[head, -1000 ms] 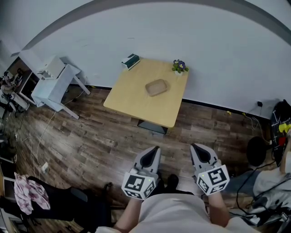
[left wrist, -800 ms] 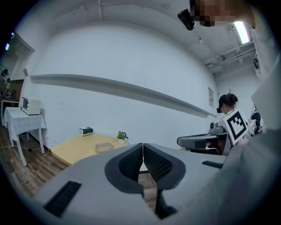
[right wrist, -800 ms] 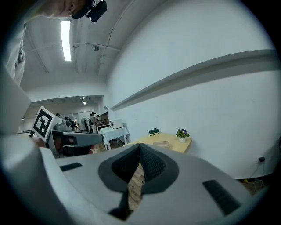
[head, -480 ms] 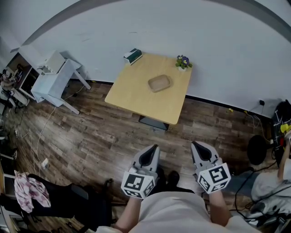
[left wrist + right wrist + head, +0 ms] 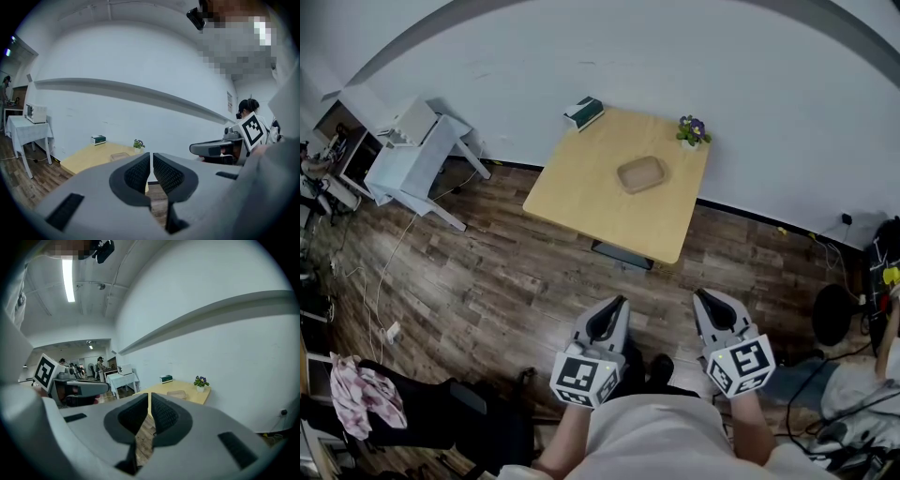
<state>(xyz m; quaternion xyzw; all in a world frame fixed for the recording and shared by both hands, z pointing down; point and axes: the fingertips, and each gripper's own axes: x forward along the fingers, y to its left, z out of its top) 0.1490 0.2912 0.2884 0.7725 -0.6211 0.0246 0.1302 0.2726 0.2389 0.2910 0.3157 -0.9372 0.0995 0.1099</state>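
Both grippers hang low in front of the person's body, over the wooden floor and well short of a light wooden table (image 5: 600,202). My left gripper (image 5: 620,304) is shut with nothing between its pads (image 5: 140,171). My right gripper (image 5: 701,299) is likewise shut and empty, its pads (image 5: 161,414) pressed together. On the table lie a shallow tan tray (image 5: 641,173), a small potted plant with purple flowers (image 5: 692,130) and a green box (image 5: 584,112). The same tray (image 5: 176,393), plant (image 5: 201,381) and box (image 5: 166,378) show far ahead in the right gripper view.
A white side table (image 5: 412,159) with a microwave stands against the wall at left. A black chair (image 5: 441,412) and pink cloth (image 5: 358,398) sit at lower left. Cables trail over the floor. Dark bags (image 5: 881,253) lie at the right. Another person (image 5: 246,112) stands in the distance.
The table has slid slightly lower and to the right in the head view and looks a little nearer. Both grippers stay shut in the same pose.
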